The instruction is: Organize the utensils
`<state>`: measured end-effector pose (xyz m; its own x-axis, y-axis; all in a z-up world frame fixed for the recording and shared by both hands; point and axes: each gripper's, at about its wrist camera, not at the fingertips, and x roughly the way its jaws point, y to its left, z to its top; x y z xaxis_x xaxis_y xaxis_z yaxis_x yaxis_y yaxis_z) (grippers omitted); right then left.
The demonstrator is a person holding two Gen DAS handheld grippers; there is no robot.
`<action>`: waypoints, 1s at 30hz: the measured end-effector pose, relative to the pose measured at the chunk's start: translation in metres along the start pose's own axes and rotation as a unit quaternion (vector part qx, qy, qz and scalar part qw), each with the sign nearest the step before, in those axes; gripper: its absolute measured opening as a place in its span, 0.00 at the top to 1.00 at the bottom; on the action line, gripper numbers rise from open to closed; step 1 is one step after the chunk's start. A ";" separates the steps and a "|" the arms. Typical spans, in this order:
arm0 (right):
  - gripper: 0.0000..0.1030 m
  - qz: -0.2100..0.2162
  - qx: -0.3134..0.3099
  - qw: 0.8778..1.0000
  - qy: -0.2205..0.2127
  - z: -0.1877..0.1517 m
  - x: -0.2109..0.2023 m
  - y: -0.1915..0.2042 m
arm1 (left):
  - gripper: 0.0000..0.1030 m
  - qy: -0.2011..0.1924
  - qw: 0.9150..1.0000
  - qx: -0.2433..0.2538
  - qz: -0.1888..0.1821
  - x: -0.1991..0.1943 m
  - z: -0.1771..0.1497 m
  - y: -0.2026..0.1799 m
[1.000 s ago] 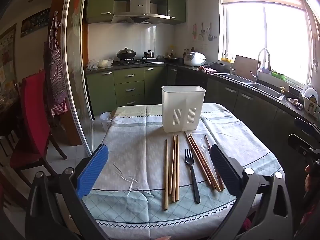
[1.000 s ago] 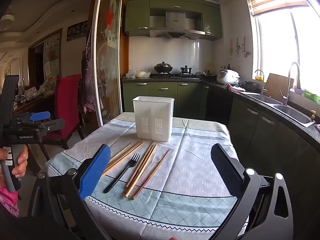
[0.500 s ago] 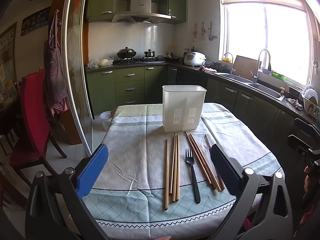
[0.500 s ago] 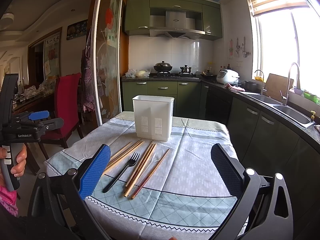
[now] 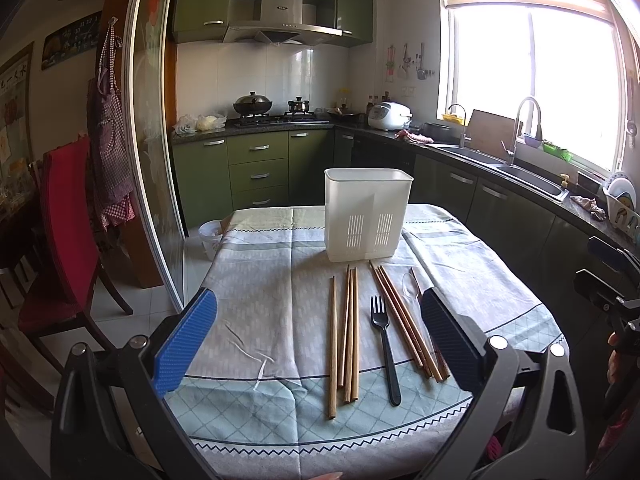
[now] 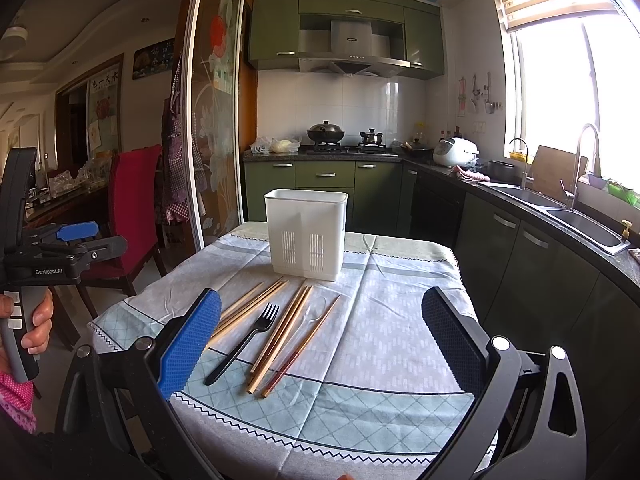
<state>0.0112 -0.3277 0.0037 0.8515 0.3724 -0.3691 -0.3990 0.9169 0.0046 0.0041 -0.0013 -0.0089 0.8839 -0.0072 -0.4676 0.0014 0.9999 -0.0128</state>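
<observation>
Overhead, hovering splayed and empty: left gripper (image 5: 318, 338), right gripper (image 6: 320, 340); chopsticks (image 5: 349, 328), fork (image 5: 383, 344), possibly a clear spoon (image 5: 409, 285) lying near table's (image 5: 256, 296) front edge.

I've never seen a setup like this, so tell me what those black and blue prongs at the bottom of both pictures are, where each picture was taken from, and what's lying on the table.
Each picture comes from a camera mounted on a hand-held gripper, looking forward along its two fingers. The prongs are those fingers. One view belongs to the left gripper, the other to the right gripper; a person holds one in each hand. In the right view you can see the person's hand gripping the left tool's handle.

On the tablecloth lie several wooden chopsticks, a black fork and a clear spoon that is hard to make out. Behind them stands a white utensil holder.

Both grippers are open and hold nothing.
</observation>
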 end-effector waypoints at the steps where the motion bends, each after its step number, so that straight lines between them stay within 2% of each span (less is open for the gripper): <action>1: 0.04 0.000 0.000 1.000 0.000 0.000 0.000 0.000 | 0.06 0.000 1.000 0.000 0.000 0.000 0.000 0.000; 30: 0.04 0.000 0.001 1.000 0.003 -0.003 0.003 0.000 | 0.06 0.003 1.000 -0.001 -0.001 0.004 -0.005 0.000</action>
<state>0.0128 -0.3270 -0.0001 0.8498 0.3711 -0.3744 -0.3978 0.9175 0.0066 0.0053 -0.0013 -0.0157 0.8809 -0.0085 -0.4732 0.0011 0.9999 -0.0158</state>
